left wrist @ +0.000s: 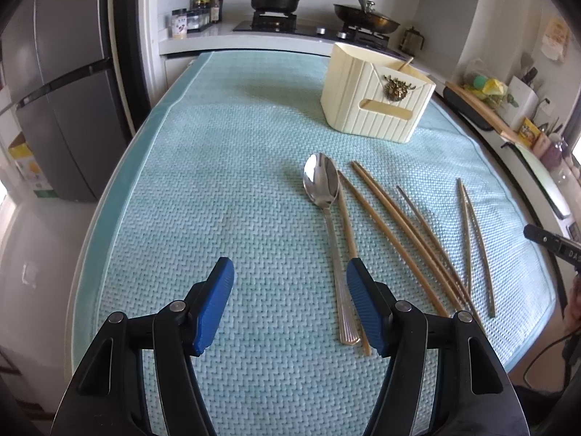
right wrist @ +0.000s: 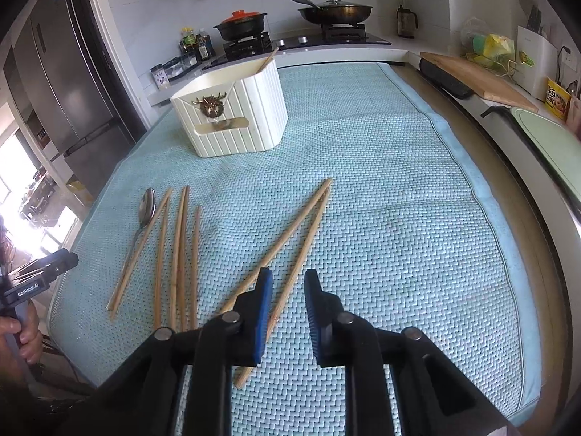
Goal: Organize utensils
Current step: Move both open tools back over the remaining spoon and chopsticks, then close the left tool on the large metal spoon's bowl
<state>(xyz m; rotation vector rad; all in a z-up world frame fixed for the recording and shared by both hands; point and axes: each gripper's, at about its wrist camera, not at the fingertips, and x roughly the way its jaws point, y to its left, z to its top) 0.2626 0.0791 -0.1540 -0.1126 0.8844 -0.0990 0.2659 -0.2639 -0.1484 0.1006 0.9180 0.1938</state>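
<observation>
Both grippers are held over a blue mat [right wrist: 381, 181]: the left gripper [left wrist: 289, 272] wide open and empty, the right gripper [right wrist: 288, 279] narrowly parted around one chopstick of the splayed pair [right wrist: 290, 239], not yet pinched. The pair is best gathered and squeezed together before lifting towards the cream holder [right wrist: 232, 116] at eleven o'clock. One spoon [left wrist: 323, 189] and seven loose chopsticks are counted, an eighth stick already standing in the holder.

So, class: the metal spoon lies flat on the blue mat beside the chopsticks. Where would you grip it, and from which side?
Grip the spoon at its ridged handle end, coming from above with the left gripper, one finger either side. The handle is slim and straight and points toward that gripper; the bowl is wide and rounded. A chopstick lies close alongside, so keep it out.
</observation>
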